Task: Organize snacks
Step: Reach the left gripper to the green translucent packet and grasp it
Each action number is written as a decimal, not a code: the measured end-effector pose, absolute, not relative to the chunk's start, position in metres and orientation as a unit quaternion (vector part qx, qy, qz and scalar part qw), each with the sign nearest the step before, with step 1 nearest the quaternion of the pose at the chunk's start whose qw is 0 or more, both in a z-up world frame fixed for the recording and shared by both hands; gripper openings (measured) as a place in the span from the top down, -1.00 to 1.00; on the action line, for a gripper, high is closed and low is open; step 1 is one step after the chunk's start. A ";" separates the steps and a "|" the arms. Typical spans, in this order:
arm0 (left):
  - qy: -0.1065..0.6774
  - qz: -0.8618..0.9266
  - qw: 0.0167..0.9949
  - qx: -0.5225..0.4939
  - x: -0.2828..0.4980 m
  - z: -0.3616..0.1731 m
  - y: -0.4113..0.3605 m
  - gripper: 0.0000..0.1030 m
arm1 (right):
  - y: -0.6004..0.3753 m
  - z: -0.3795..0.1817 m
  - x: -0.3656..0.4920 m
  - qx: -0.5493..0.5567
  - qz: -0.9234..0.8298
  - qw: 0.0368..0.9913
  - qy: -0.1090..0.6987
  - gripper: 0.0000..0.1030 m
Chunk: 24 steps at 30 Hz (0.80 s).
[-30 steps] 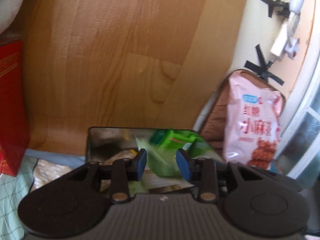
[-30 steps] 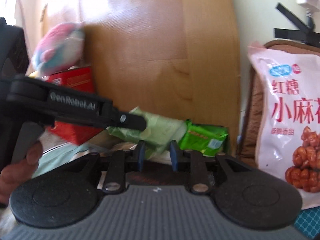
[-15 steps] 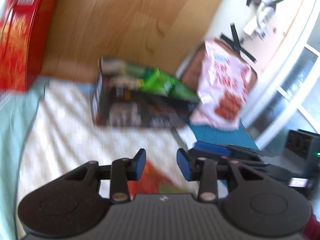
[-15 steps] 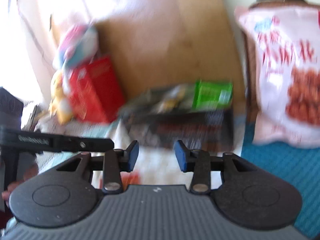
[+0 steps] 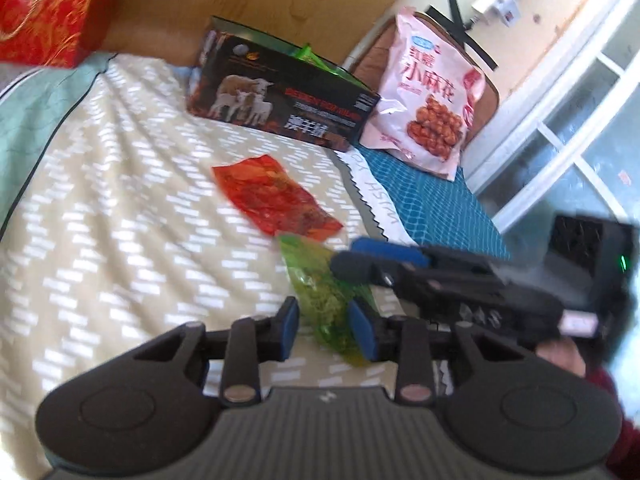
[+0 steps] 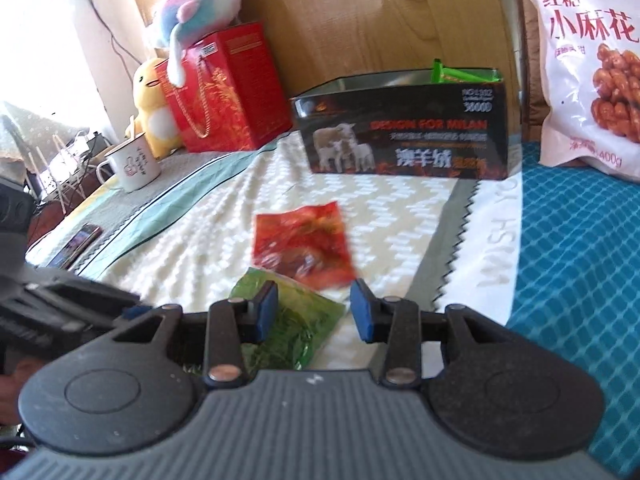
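Observation:
A black tin box (image 5: pixel 280 100) (image 6: pixel 404 132) with a sheep picture stands open at the back of the bed, green packets (image 6: pixel 464 74) sticking out of it. A red snack packet (image 5: pixel 272 196) (image 6: pixel 304 240) lies flat on the cream blanket. Just nearer lies a green snack packet (image 5: pixel 320 288) (image 6: pixel 296 320). My left gripper (image 5: pixel 324 330) hovers over the green packet, which shows between its closing jaws, pads not pressing it. My right gripper (image 6: pixel 314 312) is open above the same packet's right edge, holding nothing. The right gripper (image 5: pixel 360 258) reaches in from the right, close beside the left one.
A big pink snack bag (image 5: pixel 428 92) (image 6: pixel 588 60) leans at the back right on a blue mat (image 6: pixel 580 240). A red gift bag (image 6: pixel 228 88), plush toys (image 6: pixel 200 4) and a white mug (image 6: pixel 134 164) stand at the left. A phone (image 6: pixel 76 242) lies near the bed's left edge.
Both grippers have drawn back from the black box and tipped downward. The red and green packets on the blanket have come into view under them.

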<state>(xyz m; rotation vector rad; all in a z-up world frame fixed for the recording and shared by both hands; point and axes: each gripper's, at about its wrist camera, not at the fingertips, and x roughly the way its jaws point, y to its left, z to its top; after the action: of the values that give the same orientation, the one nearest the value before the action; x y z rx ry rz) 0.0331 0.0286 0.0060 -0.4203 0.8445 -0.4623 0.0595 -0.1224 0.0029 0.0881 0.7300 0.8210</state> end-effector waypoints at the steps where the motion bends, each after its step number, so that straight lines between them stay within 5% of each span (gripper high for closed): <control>1: 0.404 -0.219 0.863 -0.210 0.032 0.006 0.032 0.40 | -0.123 0.002 0.056 0.051 0.392 0.851 0.347 0.15; 10: 0.390 -0.173 0.874 -0.231 0.016 0.007 0.075 0.47 | -0.141 0.002 0.017 0.122 0.486 0.770 0.396 0.07; 20: 0.401 -0.193 0.855 -0.265 -0.017 0.010 0.089 0.04 | -0.131 0.017 0.011 0.077 0.480 0.789 0.376 0.07; 24: 0.403 -0.201 0.849 -0.275 -0.021 0.003 0.081 0.02 | -0.127 -0.002 0.025 0.104 0.480 0.777 0.394 0.07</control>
<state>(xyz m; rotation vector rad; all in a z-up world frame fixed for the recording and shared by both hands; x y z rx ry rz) -0.0214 0.0807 0.0026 -0.5800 0.8492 -0.4233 0.0245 -0.1265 -0.0021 0.2246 0.8529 1.0377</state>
